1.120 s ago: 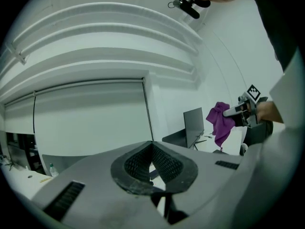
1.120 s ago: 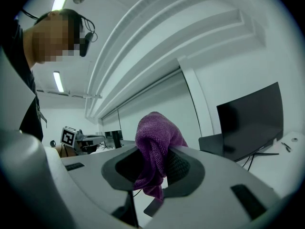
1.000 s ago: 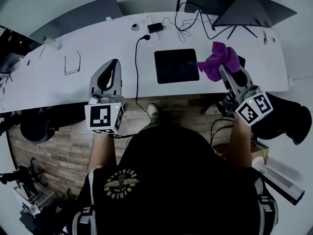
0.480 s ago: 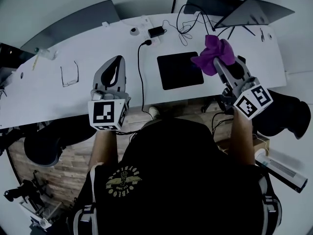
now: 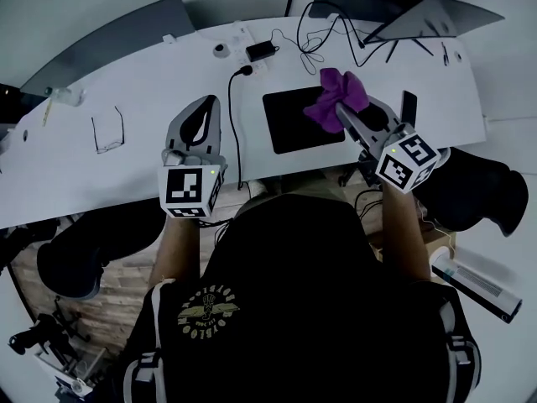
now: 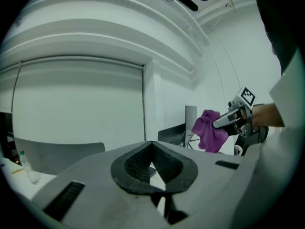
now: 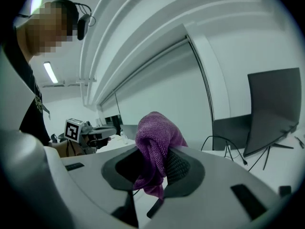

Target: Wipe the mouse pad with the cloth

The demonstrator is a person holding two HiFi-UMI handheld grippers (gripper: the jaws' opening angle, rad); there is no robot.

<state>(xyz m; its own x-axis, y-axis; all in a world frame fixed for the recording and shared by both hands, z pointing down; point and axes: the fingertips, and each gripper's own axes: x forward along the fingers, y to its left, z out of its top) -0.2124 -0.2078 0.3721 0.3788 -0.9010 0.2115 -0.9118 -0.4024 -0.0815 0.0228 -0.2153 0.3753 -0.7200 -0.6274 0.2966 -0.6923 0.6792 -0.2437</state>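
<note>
A black mouse pad (image 5: 295, 120) lies on the white desk (image 5: 134, 154), in the middle. A purple cloth (image 5: 333, 97) hangs bunched over the pad's right edge, and my right gripper (image 5: 346, 114) is shut on it. In the right gripper view the cloth (image 7: 155, 149) is pinched between the two dark pads. My left gripper (image 5: 199, 117) hovers over the desk left of the pad with its jaws together and nothing between them. From the left gripper view the cloth (image 6: 208, 130) and the right gripper show at the right.
A black cable (image 5: 234, 133) runs down the desk between the left gripper and the pad. Glasses (image 5: 107, 131) lie at the left. A charger (image 5: 258, 49), tangled wires (image 5: 319, 36) and a laptop on a stand (image 5: 424, 19) sit at the back. A phone (image 5: 409, 107) lies at the right.
The right gripper has carried the purple cloth leftward, from the desk right of the pad to over the pad's right edge. The left gripper has barely shifted.
</note>
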